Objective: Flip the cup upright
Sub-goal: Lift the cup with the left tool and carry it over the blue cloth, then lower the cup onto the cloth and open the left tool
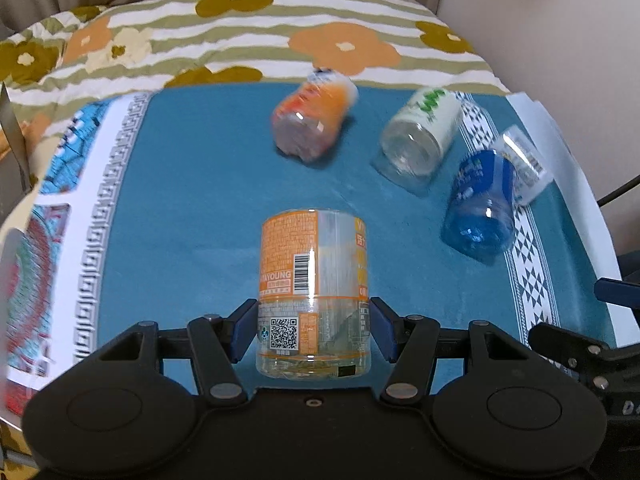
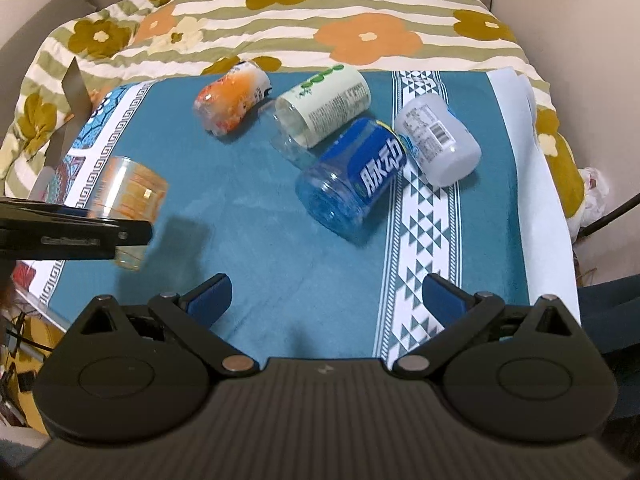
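A clear cup with an orange label (image 1: 314, 280) sits between the blue pads of my left gripper (image 1: 314, 330), which is shut on its lower part. In the right wrist view the same cup (image 2: 128, 196) hangs tilted and blurred above the teal cloth (image 2: 256, 240), with its shadow below it. My right gripper (image 2: 326, 300) is open over bare cloth, with nothing between its fingers. An orange cup (image 2: 232, 100), a white cup with green print (image 2: 324, 104), a blue cup (image 2: 352, 176) and a pale white cup (image 2: 438, 140) lie on their sides farther back.
The teal cloth has a white patterned band (image 2: 420, 240) on the right and a bordered edge (image 2: 80, 152) on the left. A flowered striped quilt (image 2: 320, 28) rises behind it. The lying cups (image 1: 420, 136) are crowded at the back right.
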`<state>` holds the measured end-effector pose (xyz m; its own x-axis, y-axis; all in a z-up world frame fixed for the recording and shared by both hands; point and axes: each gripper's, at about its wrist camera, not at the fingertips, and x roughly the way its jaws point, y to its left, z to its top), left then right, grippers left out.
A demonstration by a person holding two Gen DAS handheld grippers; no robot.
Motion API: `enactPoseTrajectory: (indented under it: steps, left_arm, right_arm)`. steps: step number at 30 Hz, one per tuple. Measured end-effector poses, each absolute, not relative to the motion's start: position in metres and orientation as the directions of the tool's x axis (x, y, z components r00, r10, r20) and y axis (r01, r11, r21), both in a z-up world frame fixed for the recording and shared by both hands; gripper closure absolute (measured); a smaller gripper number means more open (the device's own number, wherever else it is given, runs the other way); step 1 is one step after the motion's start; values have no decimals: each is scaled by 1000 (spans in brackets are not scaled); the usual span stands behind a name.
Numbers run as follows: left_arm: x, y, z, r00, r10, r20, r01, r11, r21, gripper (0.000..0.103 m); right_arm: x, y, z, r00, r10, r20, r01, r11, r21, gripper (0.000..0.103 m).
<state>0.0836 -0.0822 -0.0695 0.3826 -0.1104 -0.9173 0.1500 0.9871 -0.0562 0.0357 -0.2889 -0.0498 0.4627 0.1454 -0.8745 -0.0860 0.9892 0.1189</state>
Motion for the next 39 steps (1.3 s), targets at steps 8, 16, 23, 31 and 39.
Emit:
enactPoseTrajectory:
  steps: [8,16,23,31,39]
  left_arm:
    - [88,-104,-99,364,-81,-928,132,991,-34,39]
    - [91,-109,-106,372,-52,-927,144,990,3,24]
    - [91,-109,-102,387,-43,-921,149,989,16,17]
    - [86,-107,-97,404,-23,-915,132,991,33,15]
    - [70,-97,-71,416,-33,-909,107,994,12,7]
  right_arm:
    - [24,-308,-71,425,149,-893,-86,989,124,0]
    - [22,-319,-78,417,149,-897,-76,989,129,0]
    - [23,-322,-78,419,154,-895,-81,988,132,0]
    - [26,-317,-77,419,172,-891,-122,984,132,0]
    - [32,-309,-57,419,207,-884,-147,976,159,0]
